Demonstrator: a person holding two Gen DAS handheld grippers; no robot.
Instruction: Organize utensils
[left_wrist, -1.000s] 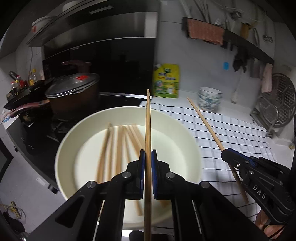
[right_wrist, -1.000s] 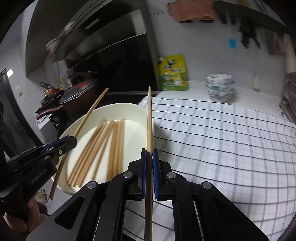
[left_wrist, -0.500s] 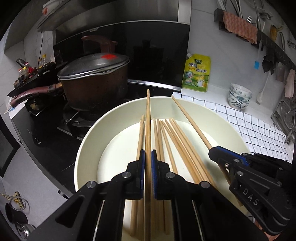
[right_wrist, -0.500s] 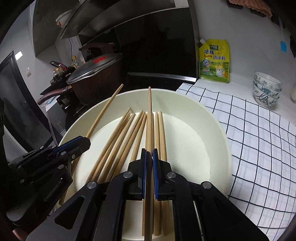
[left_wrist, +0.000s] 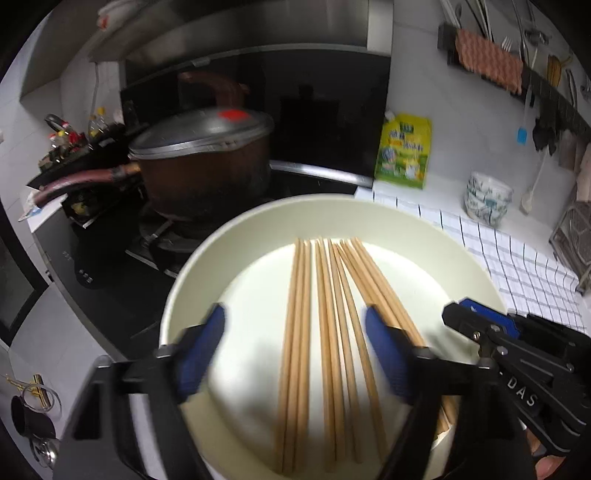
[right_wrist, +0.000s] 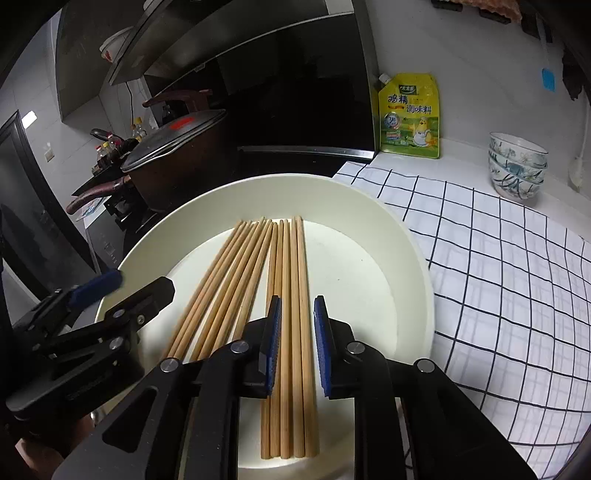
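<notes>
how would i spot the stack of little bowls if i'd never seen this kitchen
Start from the white checked cloth on the counter, right of the wide cream dish. Behind the cloth's far edge, near the wall, sits the stack of bowls. Unlike the plain dish, they are small, white and painted with blue-green flowers.

You're working in a home kitchen. At ten o'clock a lidded brown pot sits on a gas hob, with a black range hood above it. At one o'clock a yellow seasoning pouch leans on the white tiled wall, and stacked patterned bowls stand at two o'clock on a counter with a checked cloth. A wall rail holds hanging utensils.
</notes>
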